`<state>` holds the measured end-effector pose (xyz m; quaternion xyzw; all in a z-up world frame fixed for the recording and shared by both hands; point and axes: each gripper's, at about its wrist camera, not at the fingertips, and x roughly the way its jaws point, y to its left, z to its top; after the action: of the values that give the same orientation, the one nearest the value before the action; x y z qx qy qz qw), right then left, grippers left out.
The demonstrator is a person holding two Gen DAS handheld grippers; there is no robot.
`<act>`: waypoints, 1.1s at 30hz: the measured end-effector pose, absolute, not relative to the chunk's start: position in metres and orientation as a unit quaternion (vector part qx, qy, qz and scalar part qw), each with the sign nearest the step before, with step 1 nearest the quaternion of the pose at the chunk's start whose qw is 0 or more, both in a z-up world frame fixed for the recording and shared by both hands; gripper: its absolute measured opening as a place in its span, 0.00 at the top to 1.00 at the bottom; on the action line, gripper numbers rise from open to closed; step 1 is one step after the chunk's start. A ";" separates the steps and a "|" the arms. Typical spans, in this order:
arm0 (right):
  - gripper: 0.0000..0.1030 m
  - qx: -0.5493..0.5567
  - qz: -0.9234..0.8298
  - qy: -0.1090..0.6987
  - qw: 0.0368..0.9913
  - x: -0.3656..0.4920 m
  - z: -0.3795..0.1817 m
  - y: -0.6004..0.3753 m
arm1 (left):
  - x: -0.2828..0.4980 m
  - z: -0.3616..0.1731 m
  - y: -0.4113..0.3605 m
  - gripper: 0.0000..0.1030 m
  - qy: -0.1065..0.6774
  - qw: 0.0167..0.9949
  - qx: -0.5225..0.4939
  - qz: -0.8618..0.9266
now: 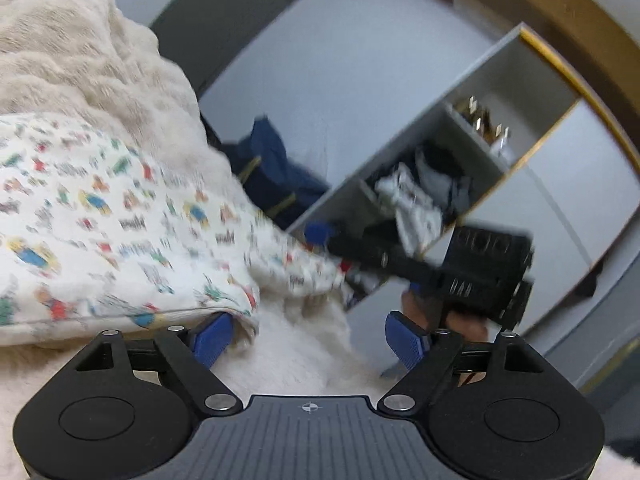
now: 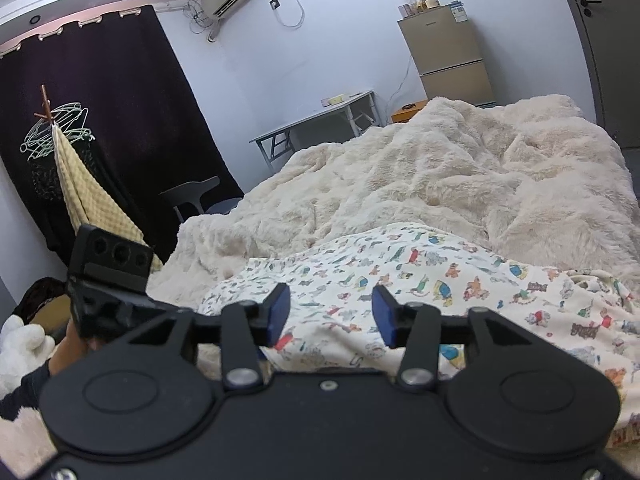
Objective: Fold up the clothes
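A white garment with small colourful cartoon prints (image 1: 104,220) lies on a fluffy cream blanket (image 1: 72,64). In the left wrist view my left gripper (image 1: 312,336) is open, its left pad at the garment's near hem, nothing between the pads. The other gripper's black body (image 1: 476,272) shows at the right, near the garment's far corner. In the right wrist view the garment (image 2: 440,280) lies spread ahead, and my right gripper (image 2: 330,312) is open just above its near edge. The left gripper's body (image 2: 108,280) shows at the left.
Grey shelves (image 1: 460,152) with clothes and a dark blue bag (image 1: 276,176) stand beyond the bed. In the right wrist view I see a black curtain (image 2: 100,120), a hanger rack with a yellow towel (image 2: 80,184), a folding table (image 2: 320,120), a chair (image 2: 196,196) and a fridge (image 2: 452,56).
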<state>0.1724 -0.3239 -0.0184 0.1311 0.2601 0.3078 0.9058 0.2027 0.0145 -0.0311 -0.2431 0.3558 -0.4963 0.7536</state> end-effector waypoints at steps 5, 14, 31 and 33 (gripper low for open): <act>0.55 0.107 0.317 0.273 0.902 0.178 -0.012 -0.315 | 0.206 -0.030 0.030 0.22 0.343 0.755 -0.265 -0.493; 0.50 -0.011 0.355 0.340 0.871 0.209 -0.002 -0.257 | 0.161 -0.058 -0.046 0.19 0.363 0.772 -0.061 -0.518; 0.64 -0.025 0.328 0.351 0.877 0.160 -0.024 -0.271 | 0.132 -0.051 0.027 0.16 0.329 0.787 -0.163 -0.496; 0.59 0.049 0.301 0.337 0.891 0.151 -0.025 -0.312 | 0.144 -0.054 0.053 0.15 0.332 0.791 -0.222 -0.464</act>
<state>0.1514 -0.3123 -0.0247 0.0487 0.3374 0.3009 0.8907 0.1442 0.0531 -0.0537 -0.2220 0.3320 -0.4637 0.7909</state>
